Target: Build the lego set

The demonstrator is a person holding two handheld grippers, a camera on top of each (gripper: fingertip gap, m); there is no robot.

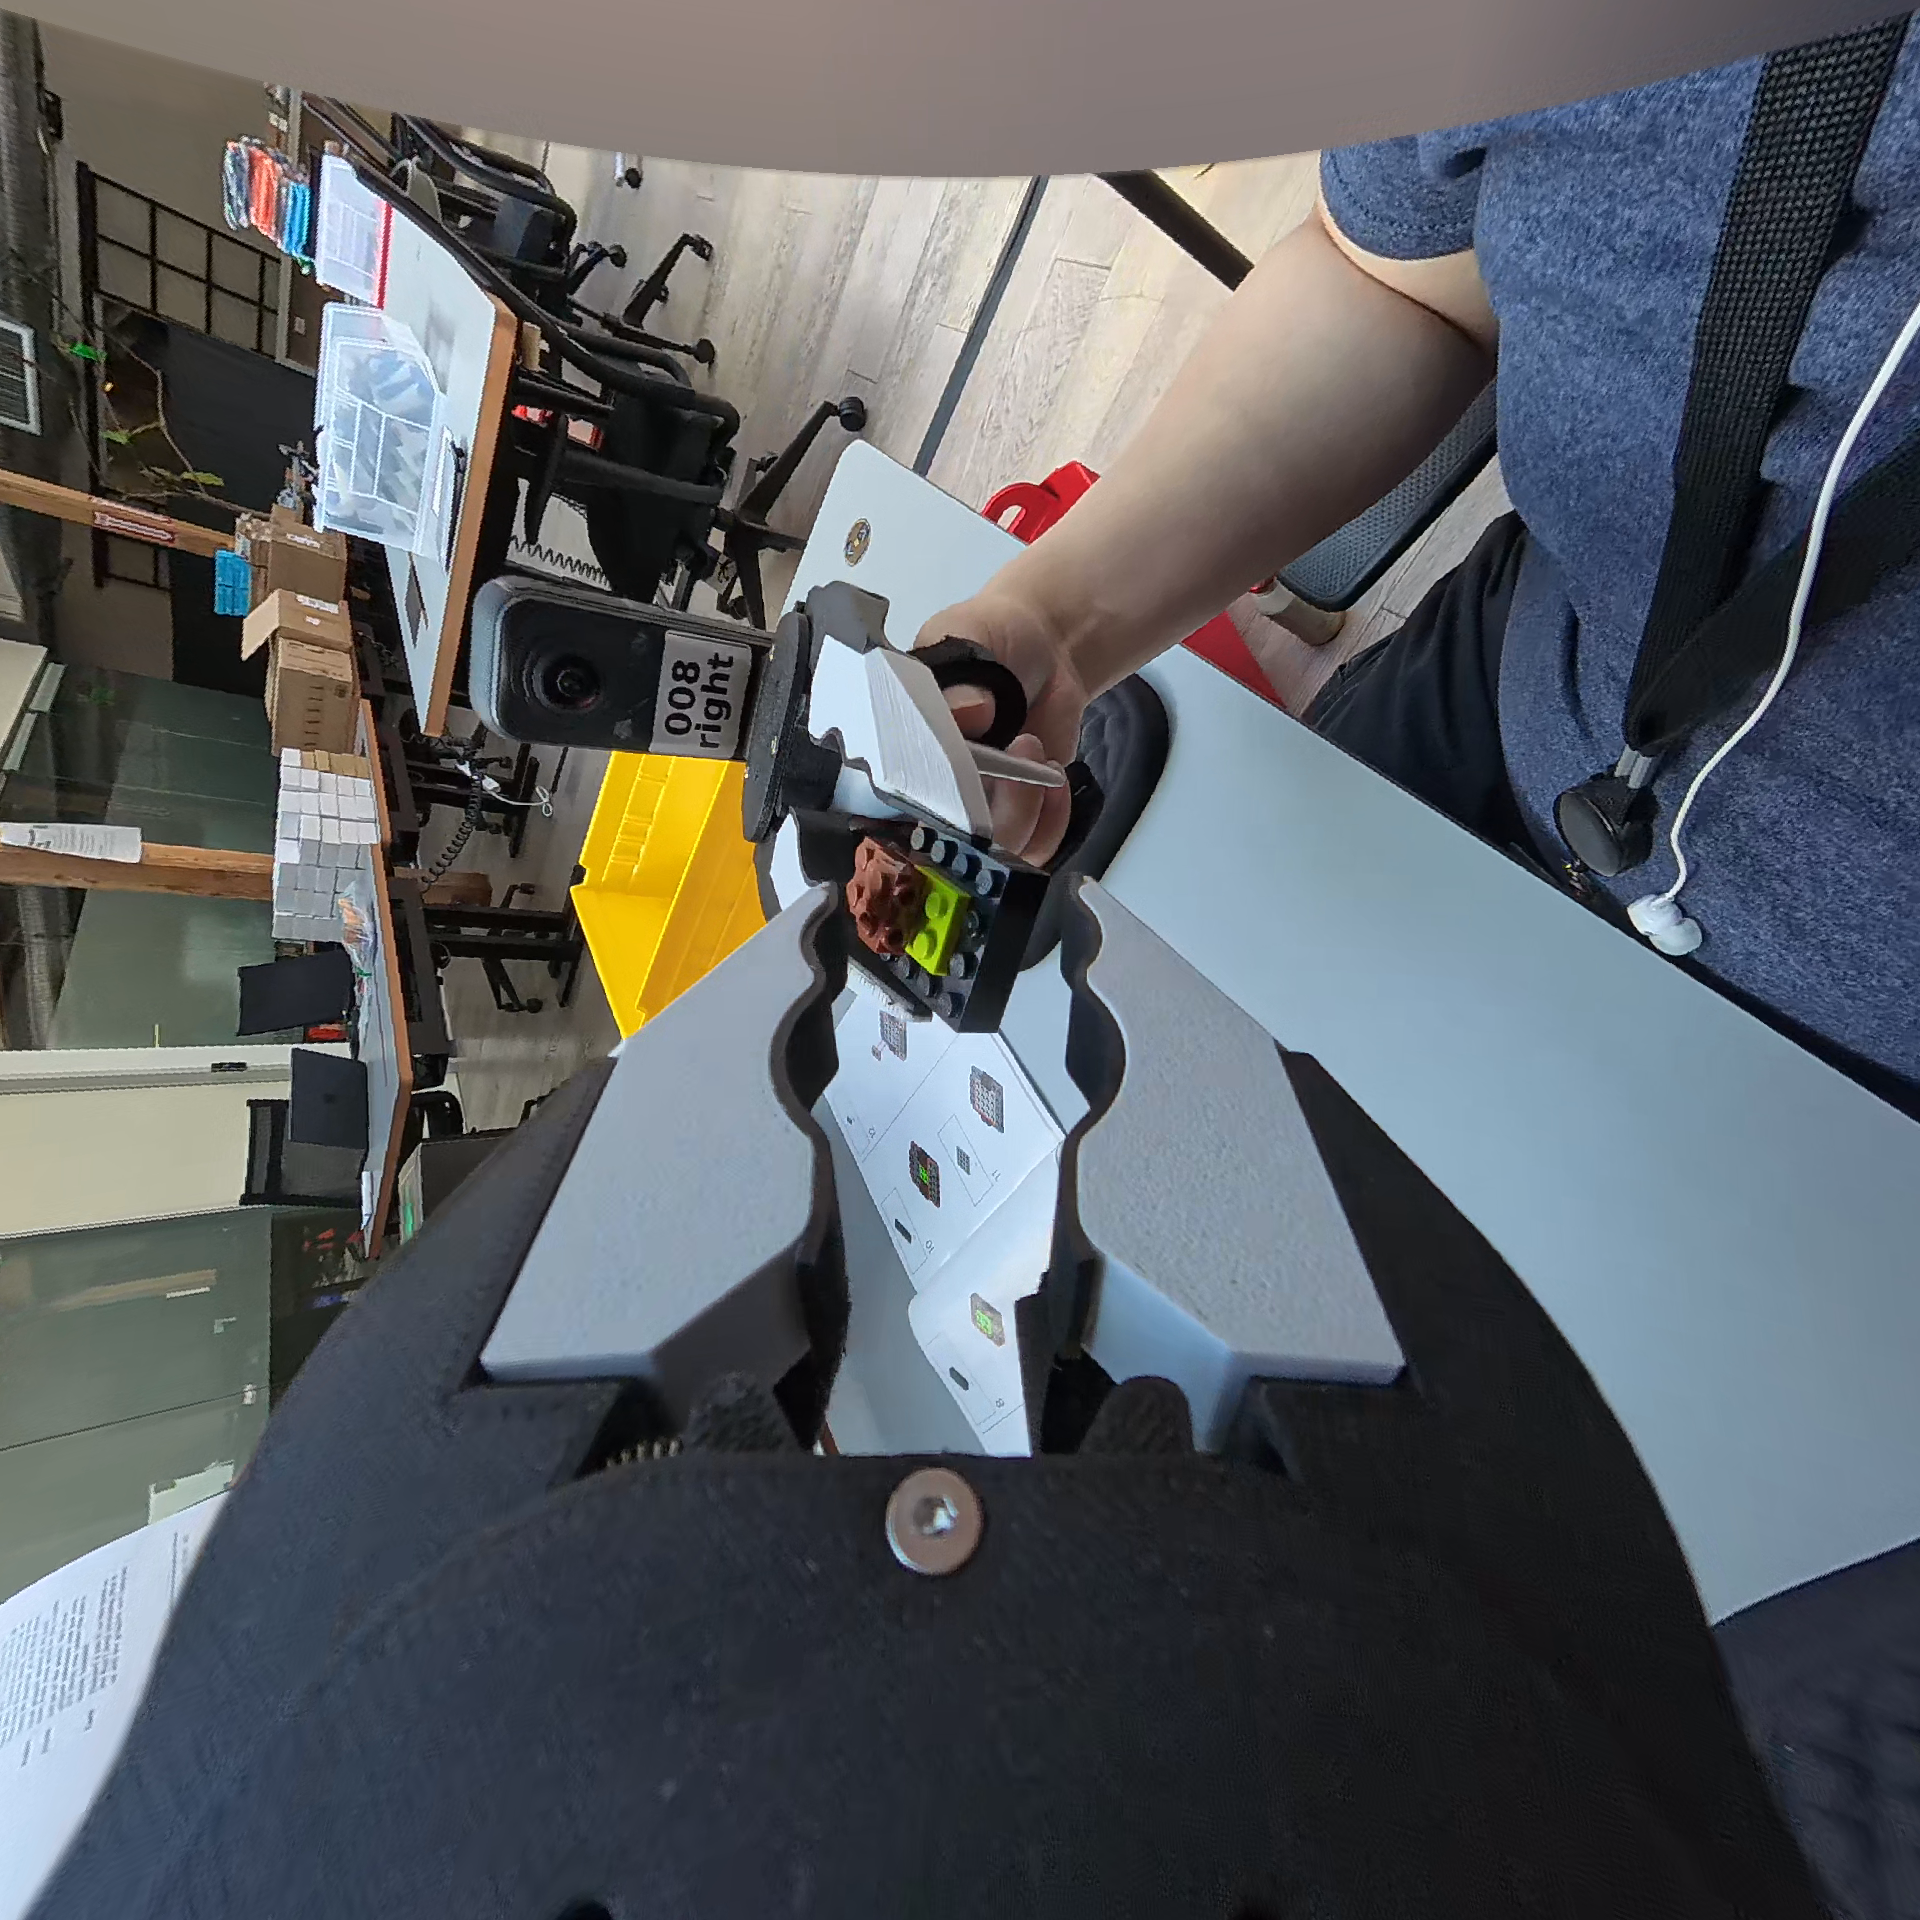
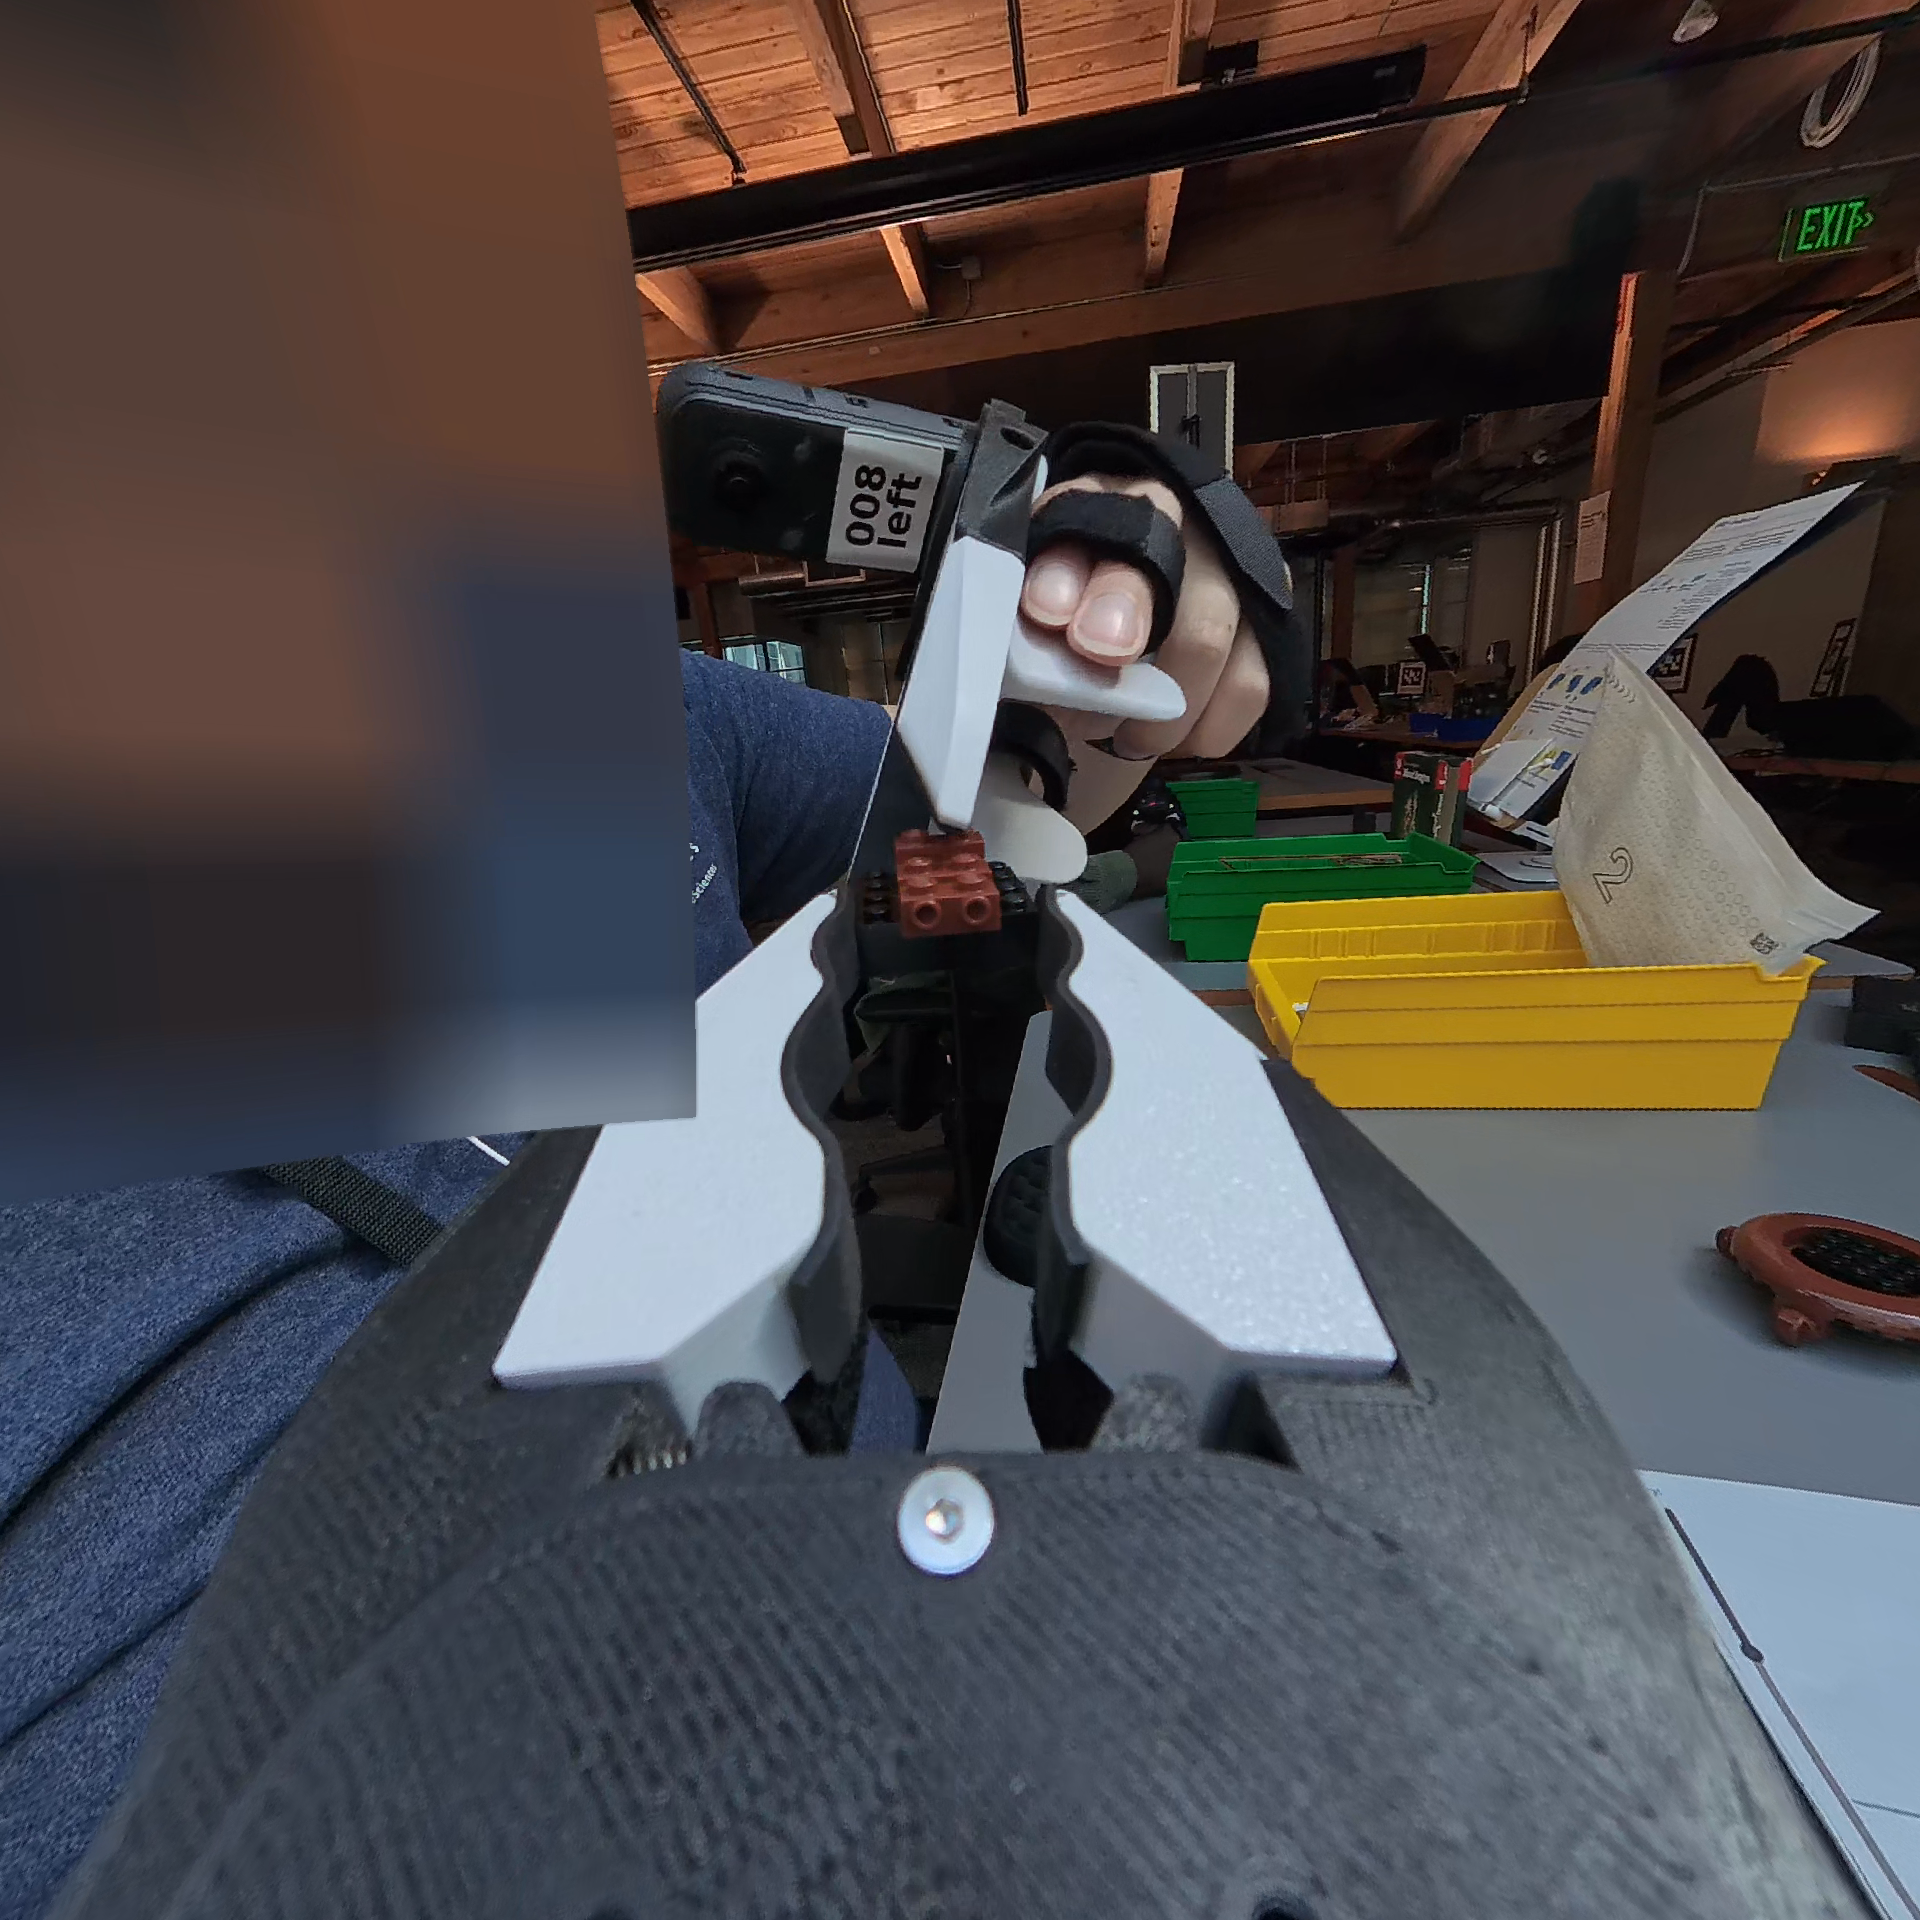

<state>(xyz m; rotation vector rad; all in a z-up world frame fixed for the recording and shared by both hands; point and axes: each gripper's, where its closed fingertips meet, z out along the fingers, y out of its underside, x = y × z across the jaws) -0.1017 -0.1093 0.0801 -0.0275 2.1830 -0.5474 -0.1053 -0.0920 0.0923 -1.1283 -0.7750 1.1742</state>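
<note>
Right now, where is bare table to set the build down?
Bare table lies between the yellow bin and the brown round piece, and along the edge by the person's torso. Crowded behind that bin: green bins, paper bag. Instruction sheets lie under the left claw.

Left wrist view: rolled sideways, close above the tabletop's (image 1: pixel 1455 1039) near edge, facing the right gripper (image 1: pixel 914 821). Right wrist view: upright, facing back toward the left gripper (image 2: pixel 987 821). Shared: the black plate (image 1: pixel 997 935) with its brown brick (image 2: pixel 940 894), very near.
</note>
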